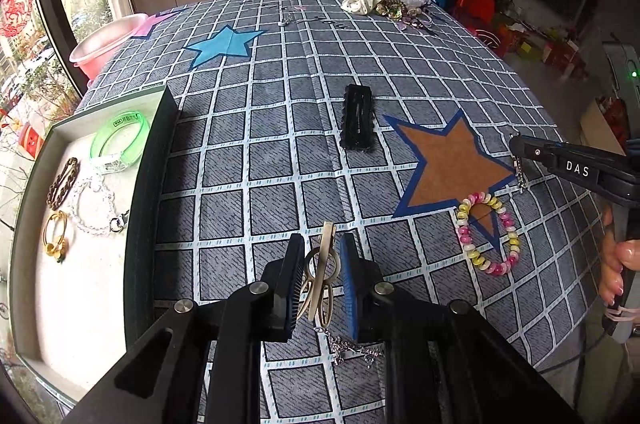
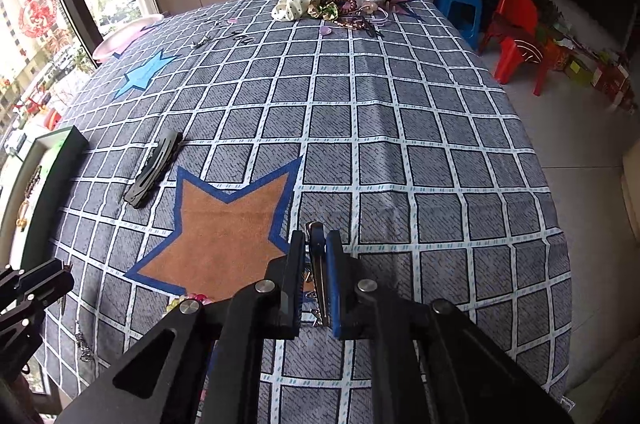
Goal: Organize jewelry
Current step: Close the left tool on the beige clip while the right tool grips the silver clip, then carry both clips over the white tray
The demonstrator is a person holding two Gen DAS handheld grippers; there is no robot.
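Observation:
A beige looped hair clip (image 1: 320,276) stands between the pads of my left gripper (image 1: 323,244), which is shut on it; a thin silver chain (image 1: 352,348) shows below it. My right gripper (image 2: 316,238) is shut on a slim metal clip (image 2: 319,276). In the left wrist view the right gripper (image 1: 516,144) hangs over the orange star with a silver piece (image 1: 520,174) dangling from its tip. At the left, an open tray (image 1: 152,160) holds a green bangle (image 1: 120,140), a brown braided bracelet (image 1: 62,182), a clear bead bracelet (image 1: 94,202) and a gold one (image 1: 56,236).
A black hair clip (image 1: 358,122) lies mid-table, and a pink-and-yellow bead bracelet (image 1: 488,234) sits at the orange star's (image 2: 228,240) lower point. Hair accessories (image 2: 340,4) are piled at the far edge. A pink basin (image 1: 104,44) stands far left. A hand (image 1: 616,264) grips the right tool.

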